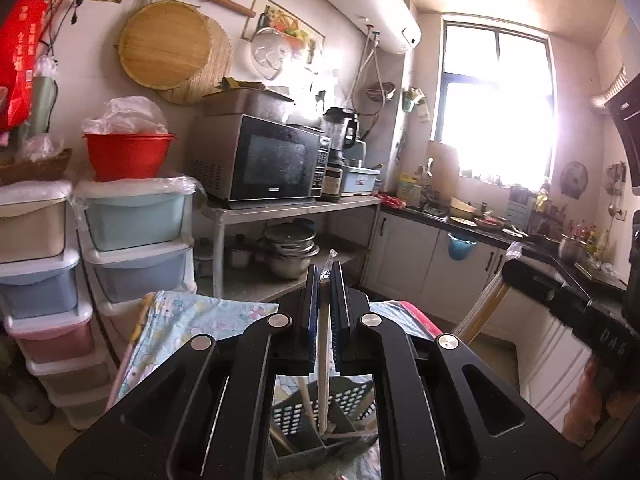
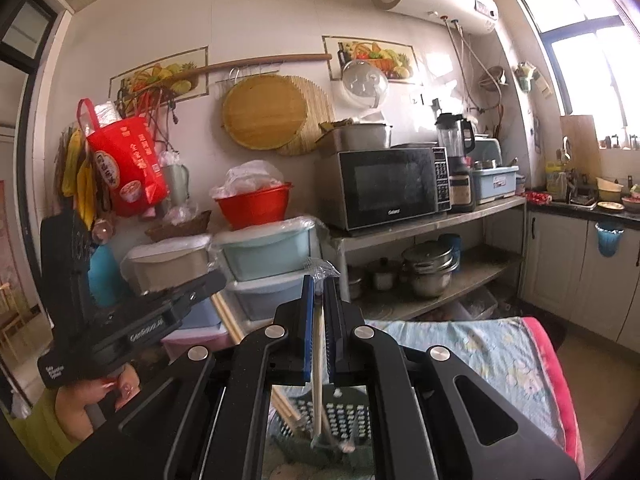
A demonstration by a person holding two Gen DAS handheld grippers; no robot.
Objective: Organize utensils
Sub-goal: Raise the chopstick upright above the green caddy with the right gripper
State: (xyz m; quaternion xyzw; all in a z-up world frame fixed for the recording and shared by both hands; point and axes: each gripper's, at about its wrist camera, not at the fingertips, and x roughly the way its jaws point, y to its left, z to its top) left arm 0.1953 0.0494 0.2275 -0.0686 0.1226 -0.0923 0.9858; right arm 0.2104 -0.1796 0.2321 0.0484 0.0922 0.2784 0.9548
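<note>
Wooden chopsticks [image 1: 323, 344] stand upright, clamped in left gripper [image 1: 325, 280]; right gripper [image 2: 319, 294] likewise.

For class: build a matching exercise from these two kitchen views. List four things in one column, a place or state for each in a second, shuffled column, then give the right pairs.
Things:
1. red basin
2. microwave
3. steel pots
4. left gripper

Places or states:
A. on the lower shelf of the metal table
B. shut on wrapped chopsticks
C. on top of the stacked drawers
D. on the metal table's top

Pairs: 1-C, 2-D, 3-A, 4-B
</note>
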